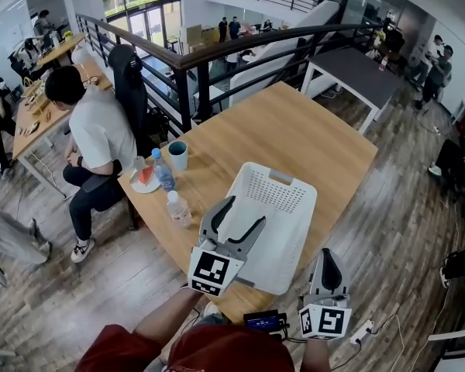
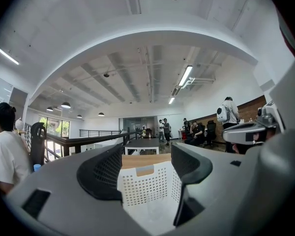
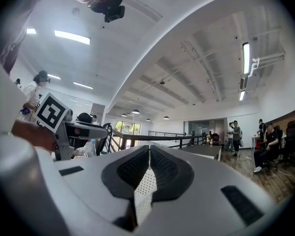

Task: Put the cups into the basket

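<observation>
A white perforated basket (image 1: 283, 200) lies on the wooden table (image 1: 294, 130), and I see nothing clearly inside it. A blue cup (image 1: 177, 154) stands upright at the table's left edge, well apart from the basket. My left gripper (image 1: 244, 212) hovers open over the basket's near left corner, with nothing between its fingers. In the left gripper view the gripper (image 2: 146, 163) looks into the basket (image 2: 147, 191), and the blue cup (image 2: 37, 167) shows far left. My right gripper (image 1: 328, 258) is shut and empty past the table's near right corner; in its own view the jaws (image 3: 149, 156) are pressed together.
Two water bottles (image 1: 163, 171) (image 1: 178, 208) and a small plate (image 1: 145, 180) with something red stand left of the basket. A person (image 1: 97, 130) sits at the table's left end. A black railing (image 1: 217, 60) runs behind. A dark device (image 1: 263, 320) sits at the near edge.
</observation>
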`<state>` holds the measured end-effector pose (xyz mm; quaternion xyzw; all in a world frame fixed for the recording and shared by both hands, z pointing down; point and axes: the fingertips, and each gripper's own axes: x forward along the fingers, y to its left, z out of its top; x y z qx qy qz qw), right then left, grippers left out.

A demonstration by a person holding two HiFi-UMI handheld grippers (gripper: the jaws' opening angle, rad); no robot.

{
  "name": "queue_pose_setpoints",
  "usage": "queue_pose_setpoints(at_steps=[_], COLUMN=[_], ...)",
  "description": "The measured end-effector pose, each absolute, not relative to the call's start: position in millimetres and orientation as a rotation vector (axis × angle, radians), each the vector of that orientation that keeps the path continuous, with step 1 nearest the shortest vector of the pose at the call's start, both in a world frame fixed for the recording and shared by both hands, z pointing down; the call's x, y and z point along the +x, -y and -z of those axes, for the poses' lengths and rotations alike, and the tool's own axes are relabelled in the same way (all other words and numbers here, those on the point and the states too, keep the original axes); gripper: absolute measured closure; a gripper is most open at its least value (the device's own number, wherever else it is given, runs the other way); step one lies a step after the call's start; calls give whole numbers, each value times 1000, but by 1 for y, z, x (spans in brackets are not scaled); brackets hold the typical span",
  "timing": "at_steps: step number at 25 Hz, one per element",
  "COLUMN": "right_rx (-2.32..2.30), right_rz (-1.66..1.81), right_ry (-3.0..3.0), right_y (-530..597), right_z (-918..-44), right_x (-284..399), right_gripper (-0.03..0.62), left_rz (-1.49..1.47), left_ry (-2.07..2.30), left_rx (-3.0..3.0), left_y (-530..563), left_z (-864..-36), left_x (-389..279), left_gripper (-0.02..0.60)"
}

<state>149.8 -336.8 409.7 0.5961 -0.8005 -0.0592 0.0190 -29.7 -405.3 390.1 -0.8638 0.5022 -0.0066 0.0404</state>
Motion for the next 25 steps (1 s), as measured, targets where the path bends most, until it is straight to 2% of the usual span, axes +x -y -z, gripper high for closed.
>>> queue_pose_setpoints(at_steps=[25], right_rx=[1787], right_rz=[190], right_ry=[2546], right_y=[339], right_z=[-406], right_x=[122], right_gripper=[582], left_rz=[-65], left_ry=[-1623], left_rx=[-2649], left_y=[364], left_z=[-394], left_x=[-71], left_gripper=[275])
